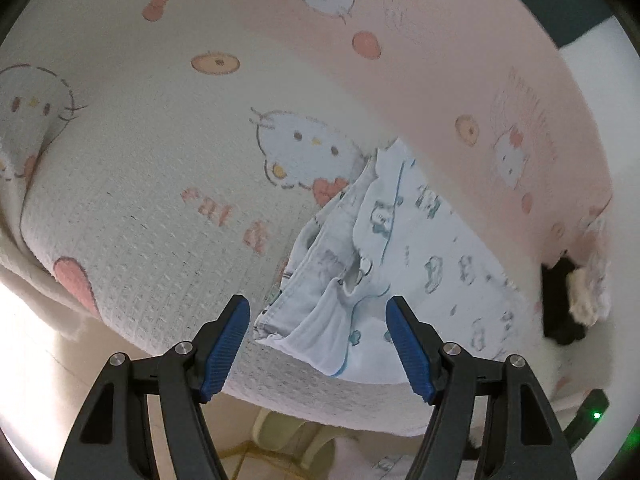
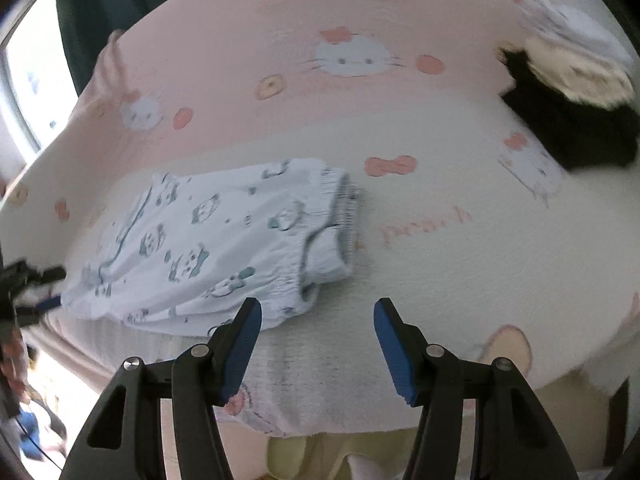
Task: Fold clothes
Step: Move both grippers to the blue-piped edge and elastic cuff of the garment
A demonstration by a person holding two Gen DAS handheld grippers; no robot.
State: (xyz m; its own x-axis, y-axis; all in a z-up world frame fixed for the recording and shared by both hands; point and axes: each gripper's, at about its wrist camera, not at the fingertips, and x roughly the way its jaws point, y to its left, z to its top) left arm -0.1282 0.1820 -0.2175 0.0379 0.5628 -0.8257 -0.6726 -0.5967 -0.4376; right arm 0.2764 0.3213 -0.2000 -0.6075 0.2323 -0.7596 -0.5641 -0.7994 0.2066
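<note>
The left tool (image 1: 318,344), black-armed with blue ribbed pads, stands wide with nothing between its fingers. Directly ahead of it, between and just beyond the pads, lies the near edge of the white printed fabric garment (image 1: 360,264), a small piece of clothing patterned with grey-blue cartoon figures; this edge is bunched into loose folds. The right tool (image 2: 318,346), of the same construction, is likewise spread wide and empty. The same garment (image 2: 216,240) lies ahead and to the left of the right tool, its gathered elastic edge turned toward the tool's centre line and its lower hem just beyond the left pad; whether the pad touches it cannot be determined. The garment rests on a white and pink waffle-textured bed cover (image 1: 152,184) printed with cartoon cat faces, bows and round shapes, which spreads under and beyond both tools. Further out, far right of the left tool and at the upper right of the right tool, a black and cream fuzzy item (image 2: 568,112) lies on the cover, well apart from the garment. At the far left of the right wrist view, the left tool's fingers show at the garment's far edge.
</note>
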